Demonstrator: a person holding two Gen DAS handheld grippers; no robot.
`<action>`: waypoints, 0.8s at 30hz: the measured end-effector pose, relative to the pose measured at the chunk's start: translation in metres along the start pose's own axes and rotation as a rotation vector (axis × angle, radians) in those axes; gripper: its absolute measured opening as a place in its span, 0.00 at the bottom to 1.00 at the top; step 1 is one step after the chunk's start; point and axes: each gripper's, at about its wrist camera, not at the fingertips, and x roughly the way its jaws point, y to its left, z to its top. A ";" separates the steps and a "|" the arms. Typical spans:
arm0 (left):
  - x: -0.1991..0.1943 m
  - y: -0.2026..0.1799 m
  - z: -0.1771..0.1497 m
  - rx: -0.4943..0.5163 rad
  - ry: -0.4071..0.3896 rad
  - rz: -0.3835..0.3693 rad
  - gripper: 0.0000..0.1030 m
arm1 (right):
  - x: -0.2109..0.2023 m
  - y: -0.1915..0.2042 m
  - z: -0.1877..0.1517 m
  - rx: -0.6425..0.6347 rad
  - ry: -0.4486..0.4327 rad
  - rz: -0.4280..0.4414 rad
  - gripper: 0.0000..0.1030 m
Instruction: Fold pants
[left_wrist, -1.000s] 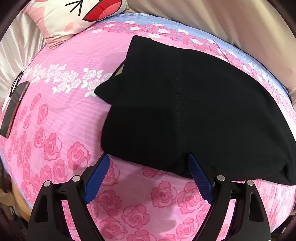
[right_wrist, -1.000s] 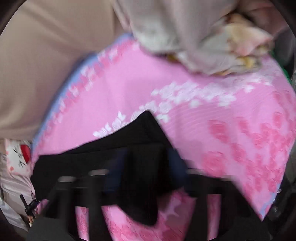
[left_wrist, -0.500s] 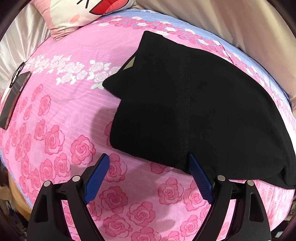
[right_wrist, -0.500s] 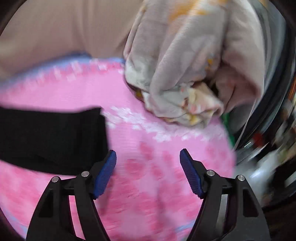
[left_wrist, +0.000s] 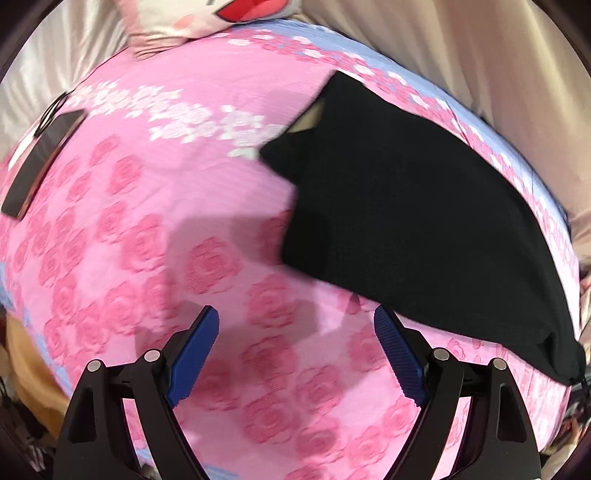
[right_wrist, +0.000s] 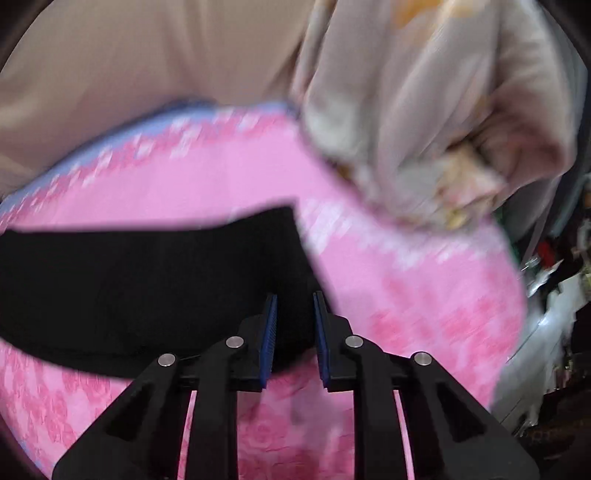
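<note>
The black pants (left_wrist: 406, 206) lie folded flat on the pink rose bedspread (left_wrist: 155, 229), to the upper right in the left wrist view. My left gripper (left_wrist: 295, 354) is open and empty above bare bedspread, just left of the pants' near edge. In the right wrist view the pants (right_wrist: 140, 288) stretch across the left. My right gripper (right_wrist: 293, 339) has its jaws nearly closed over the pants' near right corner; the view is blurred, so I cannot tell if they clamp the cloth.
A cartoon pillow (left_wrist: 207, 22) lies at the bed's far end. A dark flat phone-like object (left_wrist: 40, 162) lies at the left edge of the bed. A bundled beige blanket (right_wrist: 424, 110) sits at the far right corner. Beige curtain behind.
My left gripper has backed off to the left, away from the pants' edge. My right gripper has swung back over the pants' corner and its jaws have narrowed from wide open.
</note>
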 end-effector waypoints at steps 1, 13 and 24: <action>-0.003 0.008 -0.001 -0.029 -0.017 -0.003 0.81 | 0.008 -0.010 -0.004 0.017 0.018 -0.017 0.17; 0.012 0.008 0.017 -0.124 -0.093 -0.144 0.81 | -0.064 0.067 -0.054 0.256 -0.139 0.165 0.49; -0.033 -0.025 0.116 0.184 -0.291 -0.148 0.07 | -0.085 0.206 -0.039 0.111 -0.144 0.331 0.53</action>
